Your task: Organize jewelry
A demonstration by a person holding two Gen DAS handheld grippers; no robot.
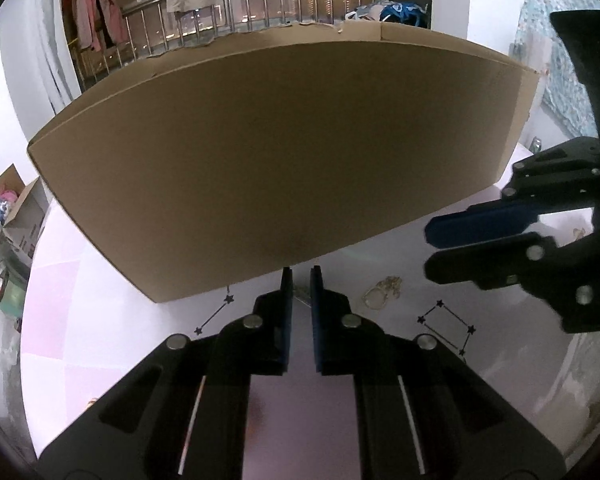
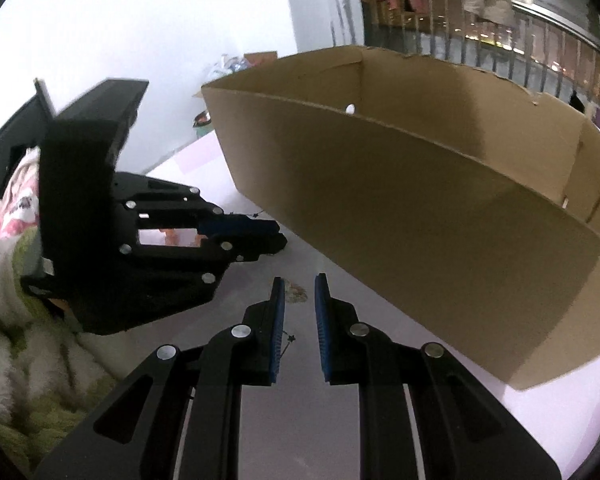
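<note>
A small gold-coloured piece of jewelry (image 1: 381,293) lies on the pale pink tabletop (image 1: 100,320), just in front of a large open cardboard box (image 1: 276,152). In the right wrist view the jewelry (image 2: 295,293) lies just beyond my right gripper (image 2: 299,280), whose blue-padded fingers stand slightly apart with nothing between them. My left gripper (image 1: 300,274) is also slightly open and empty, its tips close to the box wall. The right gripper shows at the right of the left wrist view (image 1: 430,250); the left gripper shows at the left of the right wrist view (image 2: 274,234).
The box (image 2: 440,208) is open-topped with a torn rim. Black star-and-line patterns (image 1: 446,320) are printed on the tabletop. A smaller carton (image 1: 16,216) with clothes stands far left. A metal railing (image 1: 260,4) with hanging clothes lies behind. A fuzzy sleeve (image 2: 20,320) is at left.
</note>
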